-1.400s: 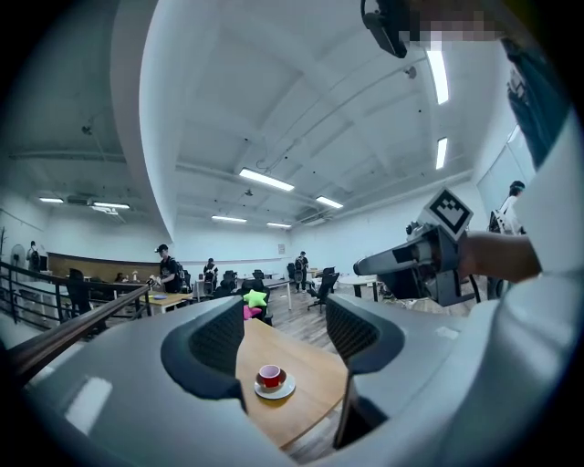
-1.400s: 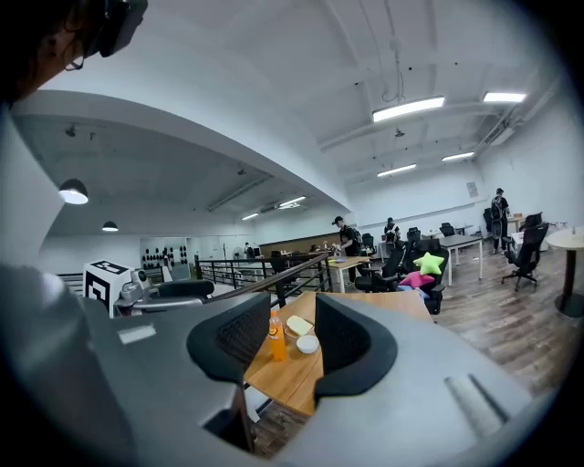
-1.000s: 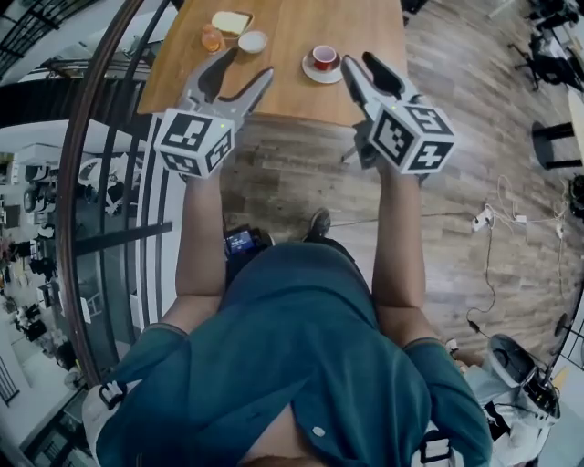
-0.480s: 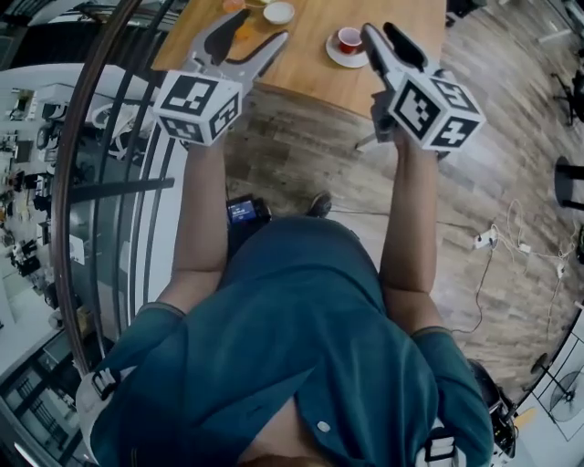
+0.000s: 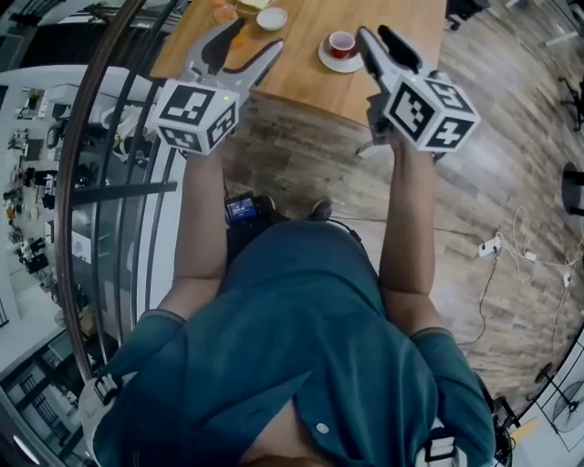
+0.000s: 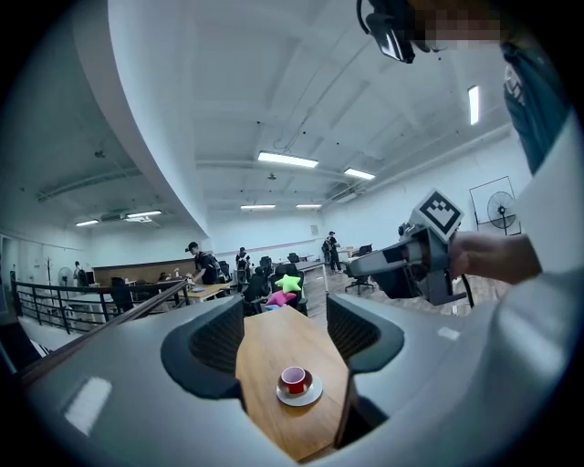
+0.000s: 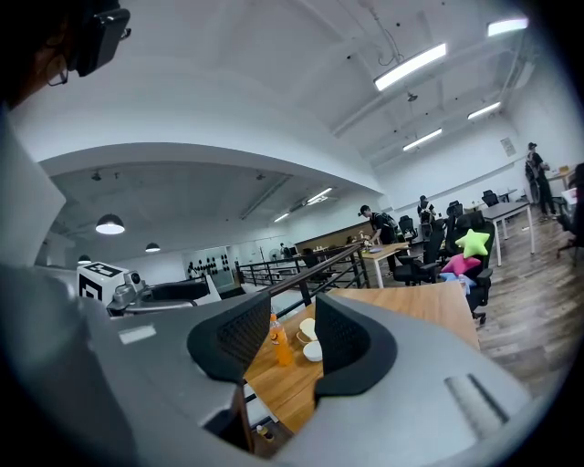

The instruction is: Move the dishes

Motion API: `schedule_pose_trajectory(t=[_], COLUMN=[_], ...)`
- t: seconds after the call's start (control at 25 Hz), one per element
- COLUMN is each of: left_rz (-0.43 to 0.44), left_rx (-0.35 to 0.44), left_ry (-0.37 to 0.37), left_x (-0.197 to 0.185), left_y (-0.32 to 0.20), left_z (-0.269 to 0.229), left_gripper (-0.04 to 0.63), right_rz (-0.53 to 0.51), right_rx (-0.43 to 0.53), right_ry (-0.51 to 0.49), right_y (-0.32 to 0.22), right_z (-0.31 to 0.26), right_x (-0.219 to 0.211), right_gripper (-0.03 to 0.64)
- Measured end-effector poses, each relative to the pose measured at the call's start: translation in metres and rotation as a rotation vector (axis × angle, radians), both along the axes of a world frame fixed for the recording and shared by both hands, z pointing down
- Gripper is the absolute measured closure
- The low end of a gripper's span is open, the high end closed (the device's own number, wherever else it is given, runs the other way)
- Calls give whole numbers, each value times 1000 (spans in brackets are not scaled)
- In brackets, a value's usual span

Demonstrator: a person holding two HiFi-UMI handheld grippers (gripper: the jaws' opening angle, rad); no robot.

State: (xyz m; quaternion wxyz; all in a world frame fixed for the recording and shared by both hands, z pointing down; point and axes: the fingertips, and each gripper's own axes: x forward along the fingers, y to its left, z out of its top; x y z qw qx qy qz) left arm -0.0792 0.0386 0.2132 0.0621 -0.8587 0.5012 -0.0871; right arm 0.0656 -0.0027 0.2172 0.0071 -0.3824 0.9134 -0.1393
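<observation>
Dishes on the far wooden table, none lifted yet: red cup on its white saucer toward the right, white bowl at the far left beside an orange bottle.

Approach step, by the look of it. Left gripper held level over the near table edge, jaws spread, nothing between them. Right gripper level too, jaws apart and empty, just right of the cup.

Next move probably: come closer, drop to rim height, settle on one dish.

Railing close on the left, cables on the floor to the right. Bottle just beside the bowl, likely awkward for a grasp there.
</observation>
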Motion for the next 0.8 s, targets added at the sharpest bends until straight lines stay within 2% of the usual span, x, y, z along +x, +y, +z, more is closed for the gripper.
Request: schedule_pose_trajectory(t=[0.28,0.8], left_rz=[39,227], left_rx=[-16,-31], left_ry=[1,47], left_x=[11,47], left_y=[-31,-149], left_z=[3,13], left_gripper=[321,321], right_rz=[48,219], right_rx=[-29,-38], right_ry=[-3,61], right_y=[-24,-107], right_z=[9,5], right_x=[17,50], right_gripper=[482,482])
